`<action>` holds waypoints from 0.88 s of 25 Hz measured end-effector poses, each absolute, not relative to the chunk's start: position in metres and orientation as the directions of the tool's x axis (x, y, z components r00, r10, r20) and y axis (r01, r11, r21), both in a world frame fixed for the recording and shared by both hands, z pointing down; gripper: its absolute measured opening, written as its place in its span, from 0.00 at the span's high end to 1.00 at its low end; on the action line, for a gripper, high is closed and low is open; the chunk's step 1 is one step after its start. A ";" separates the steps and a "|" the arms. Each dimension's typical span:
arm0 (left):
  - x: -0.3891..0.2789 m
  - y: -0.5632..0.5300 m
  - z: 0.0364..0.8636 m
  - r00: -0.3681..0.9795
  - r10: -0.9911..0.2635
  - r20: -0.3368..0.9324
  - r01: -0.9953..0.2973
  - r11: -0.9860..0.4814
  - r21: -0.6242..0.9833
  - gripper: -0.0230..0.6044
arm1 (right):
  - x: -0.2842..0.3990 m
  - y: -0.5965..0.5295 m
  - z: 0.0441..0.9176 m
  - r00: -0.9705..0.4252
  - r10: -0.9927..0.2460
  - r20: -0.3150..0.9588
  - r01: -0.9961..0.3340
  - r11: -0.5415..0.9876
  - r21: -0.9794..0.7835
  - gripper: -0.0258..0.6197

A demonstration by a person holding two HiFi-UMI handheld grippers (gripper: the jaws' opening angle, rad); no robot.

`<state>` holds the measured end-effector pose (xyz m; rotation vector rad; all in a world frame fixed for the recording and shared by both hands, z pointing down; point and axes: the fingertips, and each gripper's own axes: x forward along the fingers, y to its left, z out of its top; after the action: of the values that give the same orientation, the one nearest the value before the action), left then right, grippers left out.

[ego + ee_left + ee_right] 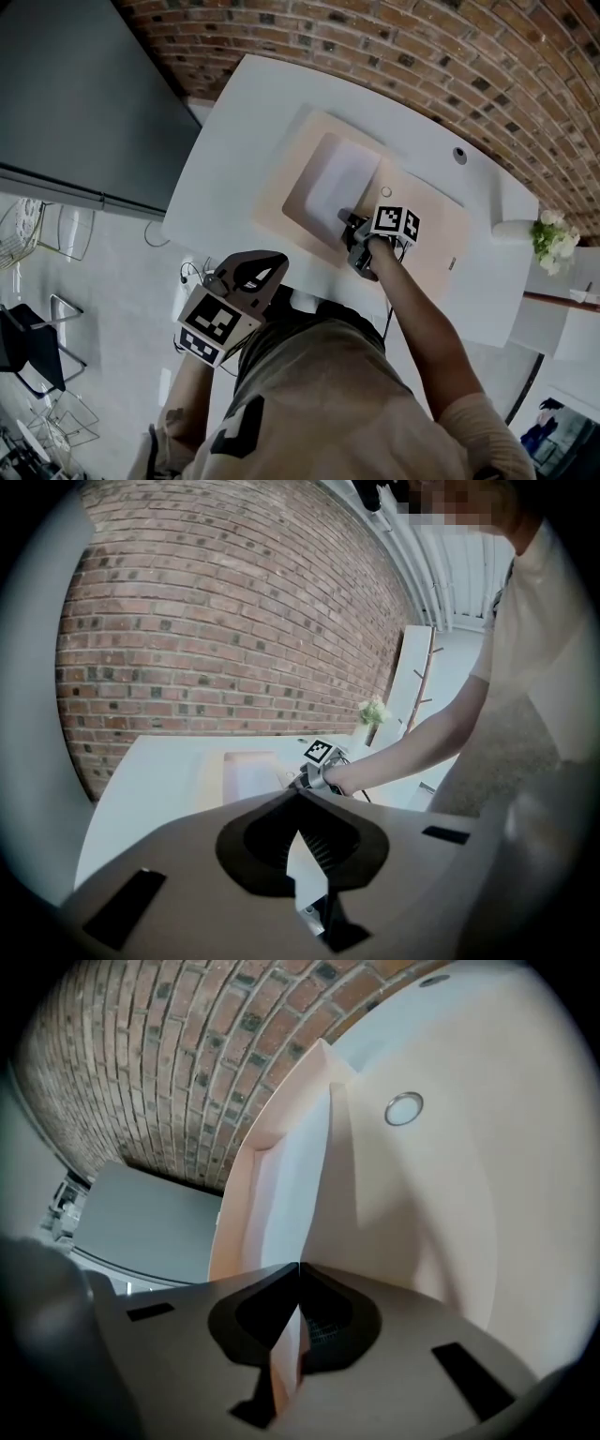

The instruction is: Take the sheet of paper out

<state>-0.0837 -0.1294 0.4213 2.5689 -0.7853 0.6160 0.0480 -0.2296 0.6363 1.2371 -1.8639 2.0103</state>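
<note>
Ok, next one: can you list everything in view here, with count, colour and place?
Rounded-corner table: one, white, centre, by the wall.
Flat open paper folder: one, peach, mid-table.
Sheet of paper: one, white, lying in the folder.
Round metal fastener: one, silver, on the folder.
Round grommet: one, grey, in the tabletop beyond the folder.
Bunch of flowers: one, white, far right.
Brick wall: one, red-brown, behind the table.
Flat panel: one, dark grey, upper left.
Chair: one, black, lower left.
Left gripper: one, grey, near the person's body, shut, empty.
Right gripper: one, grey, shut on the sheet's near edge.
</note>
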 end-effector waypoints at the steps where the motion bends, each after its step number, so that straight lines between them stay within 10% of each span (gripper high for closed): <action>1: -0.084 -0.130 0.421 0.748 -0.428 0.508 -0.596 -0.770 0.229 0.94 | 0.048 -0.230 0.636 -0.645 -0.412 0.644 -0.620 -0.212 -0.756 0.92; 22: -0.084 -0.127 0.416 0.774 -0.404 0.488 -0.557 -0.801 0.221 0.94 | 0.080 -0.207 0.608 -0.584 -0.480 0.655 -0.685 -0.142 -0.714 0.92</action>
<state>-0.0841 -0.1270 0.4159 2.6131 -0.7343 0.6033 0.0803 -0.2065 0.6077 1.3371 -1.9379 1.8142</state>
